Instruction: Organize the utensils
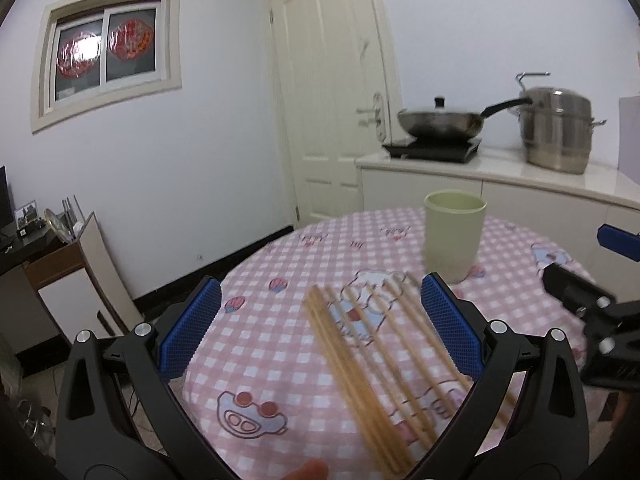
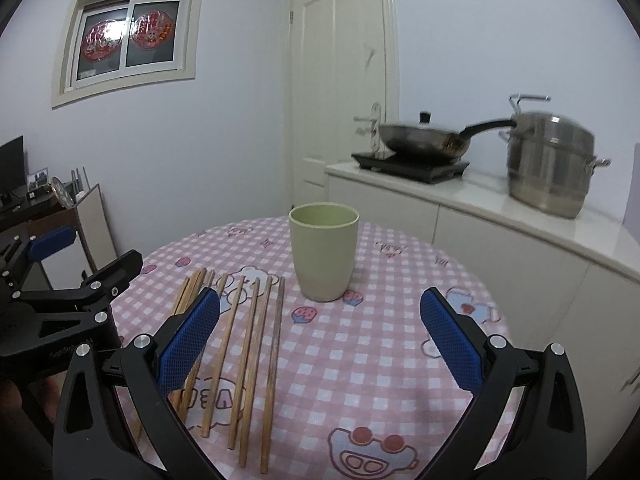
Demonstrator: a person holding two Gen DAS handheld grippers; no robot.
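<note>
Several wooden chopsticks (image 1: 372, 364) lie side by side on the round table's pink checked cloth (image 1: 280, 344). A pale green cup (image 1: 454, 234) stands upright and empty behind them. My left gripper (image 1: 320, 320) hovers open above the chopsticks, its blue pads straddling them. In the right wrist view the chopsticks (image 2: 248, 356) lie left of centre and the cup (image 2: 323, 250) stands just beyond. My right gripper (image 2: 320, 336) is open over the cloth (image 2: 360, 360), holding nothing. Each gripper shows at the edge of the other's view.
A white counter (image 2: 500, 200) behind the table carries a wok (image 2: 420, 138) on a black hob and a steel steamer pot (image 2: 548, 164). A closed white door (image 2: 340, 80) stands beyond. A chair (image 1: 96, 280) and dark desk sit left.
</note>
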